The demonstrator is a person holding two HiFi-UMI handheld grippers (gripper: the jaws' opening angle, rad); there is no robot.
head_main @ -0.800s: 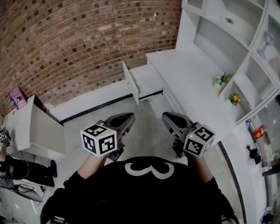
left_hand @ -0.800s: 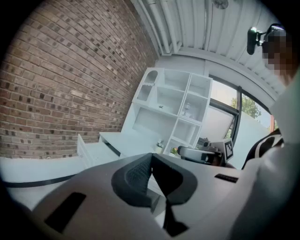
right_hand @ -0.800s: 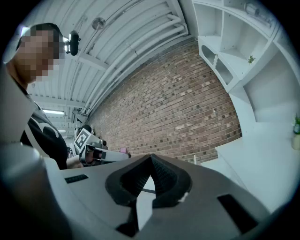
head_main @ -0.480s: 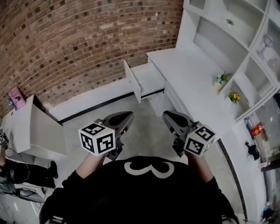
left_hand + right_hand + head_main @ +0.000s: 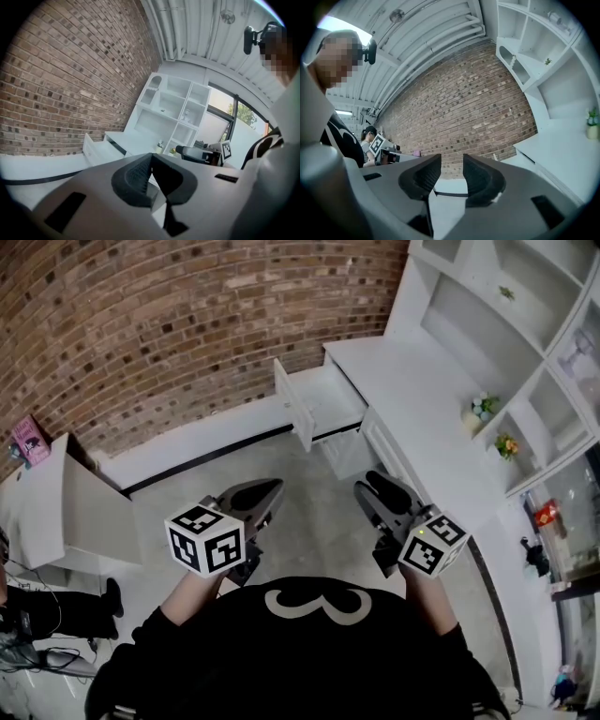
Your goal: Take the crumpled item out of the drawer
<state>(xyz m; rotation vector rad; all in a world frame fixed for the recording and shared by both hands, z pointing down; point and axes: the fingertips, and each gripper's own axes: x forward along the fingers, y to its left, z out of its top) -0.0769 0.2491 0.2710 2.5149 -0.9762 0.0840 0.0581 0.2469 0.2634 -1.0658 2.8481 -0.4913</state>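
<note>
The white drawer (image 5: 323, 401) stands pulled out of the desk against the brick wall; its front panel (image 5: 292, 404) faces left. Inside I see only white, and no crumpled item shows from here. The left gripper view has the same drawer (image 5: 99, 148) far ahead. My left gripper (image 5: 269, 490) hangs over the floor well short of the drawer, its jaws (image 5: 151, 161) pressed together on nothing. My right gripper (image 5: 374, 486) is level beside it, its jaws (image 5: 452, 172) apart with a clear gap and nothing between them.
A white desk top (image 5: 412, 381) runs along the right under white shelves (image 5: 487, 306) holding small potted plants (image 5: 482, 410). A low white cabinet (image 5: 56, 512) stands at the left, with a person's legs (image 5: 37, 606) near it. Grey floor (image 5: 309, 484) lies between me and the drawer.
The head view has swung a little, so the desk and drawer sit further right in it. Both grippers stay in front of the body much as before.
</note>
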